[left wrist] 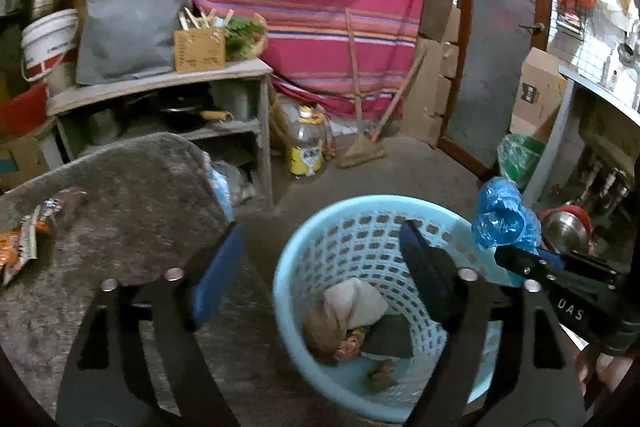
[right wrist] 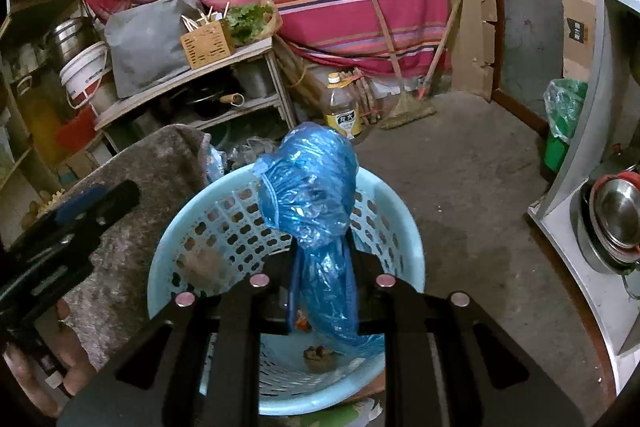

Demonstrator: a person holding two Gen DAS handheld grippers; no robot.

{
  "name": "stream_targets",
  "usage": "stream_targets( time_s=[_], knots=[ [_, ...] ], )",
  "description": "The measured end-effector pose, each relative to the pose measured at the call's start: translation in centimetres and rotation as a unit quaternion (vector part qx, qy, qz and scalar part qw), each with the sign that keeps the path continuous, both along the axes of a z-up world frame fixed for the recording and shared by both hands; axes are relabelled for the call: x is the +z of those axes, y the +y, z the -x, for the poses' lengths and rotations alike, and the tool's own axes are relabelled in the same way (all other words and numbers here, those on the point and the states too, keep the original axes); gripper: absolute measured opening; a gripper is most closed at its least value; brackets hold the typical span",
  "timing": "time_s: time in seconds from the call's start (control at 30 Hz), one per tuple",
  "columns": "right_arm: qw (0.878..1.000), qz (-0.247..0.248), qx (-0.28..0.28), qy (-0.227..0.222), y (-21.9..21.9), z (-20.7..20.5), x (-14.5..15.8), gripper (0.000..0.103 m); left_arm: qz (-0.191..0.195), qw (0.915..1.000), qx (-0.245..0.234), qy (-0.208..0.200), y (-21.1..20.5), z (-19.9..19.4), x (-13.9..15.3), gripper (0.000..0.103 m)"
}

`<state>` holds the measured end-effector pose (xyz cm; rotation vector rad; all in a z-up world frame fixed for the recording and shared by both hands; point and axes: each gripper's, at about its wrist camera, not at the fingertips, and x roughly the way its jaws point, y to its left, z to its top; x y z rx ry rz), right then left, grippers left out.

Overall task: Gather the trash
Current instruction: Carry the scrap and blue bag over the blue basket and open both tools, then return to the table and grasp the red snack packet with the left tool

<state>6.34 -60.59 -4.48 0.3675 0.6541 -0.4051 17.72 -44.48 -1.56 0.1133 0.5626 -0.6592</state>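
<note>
A light blue perforated basket (left wrist: 360, 227) (right wrist: 224, 211) stands on the floor and holds crumpled paper and wrappers (left wrist: 352, 319). My right gripper (right wrist: 322, 251) is shut on a crumpled blue plastic bag (right wrist: 310, 183) and holds it above the basket; the bag also shows in the left wrist view (left wrist: 502, 215) over the basket's right rim. My left gripper (left wrist: 324, 259) is open and empty, its right finger over the basket, its left finger beside a grey mat-covered surface (left wrist: 132, 195). An orange snack wrapper (left wrist: 24, 239) lies on that mat at the left.
A shelf unit (left wrist: 168, 99) with a pan, a grey bag and a box stands behind the mat. An oil bottle (left wrist: 306, 143) and a broom (left wrist: 360, 147) stand by the striped cloth. A green bag (left wrist: 520, 155) and metal bowls (right wrist: 616, 215) are at the right.
</note>
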Motion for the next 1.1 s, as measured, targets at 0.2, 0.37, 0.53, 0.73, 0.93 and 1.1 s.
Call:
stream_targets(
  time_s=[0.2,0.37,0.53,0.73,0.93,1.1],
  knots=[
    [1.0,-0.008,0.002,-0.01,0.8,-1.2,0.0,0.02,-0.015,0.9989,0.041,-0.021,4.0,-0.2,0.5,0.091],
    [1.0,0.008,0.007,0.003,2.5,-3.0,-0.1,0.024,-0.017,0.9964,0.077,-0.029,8.3,-0.7,1.0,0.095],
    [0.999,0.03,-0.014,0.019,3.6,-3.5,0.1,0.083,-0.016,0.994,0.102,-0.035,11.5,-1.0,1.7,0.097],
    [0.998,0.036,-0.026,0.035,4.6,-4.1,0.2,0.093,-0.019,0.9904,0.129,-0.045,15.4,-1.3,2.3,0.097],
    [0.997,0.079,0.009,0.024,8.9,-5.9,1.6,0.094,-0.016,0.9857,0.161,-0.046,20.3,-1.7,2.5,0.097],
    [0.993,0.102,0.047,0.022,13.3,-7.7,2.1,0.094,-0.011,0.9814,0.188,-0.036,24.2,-2.6,2.0,0.097]
  ],
)
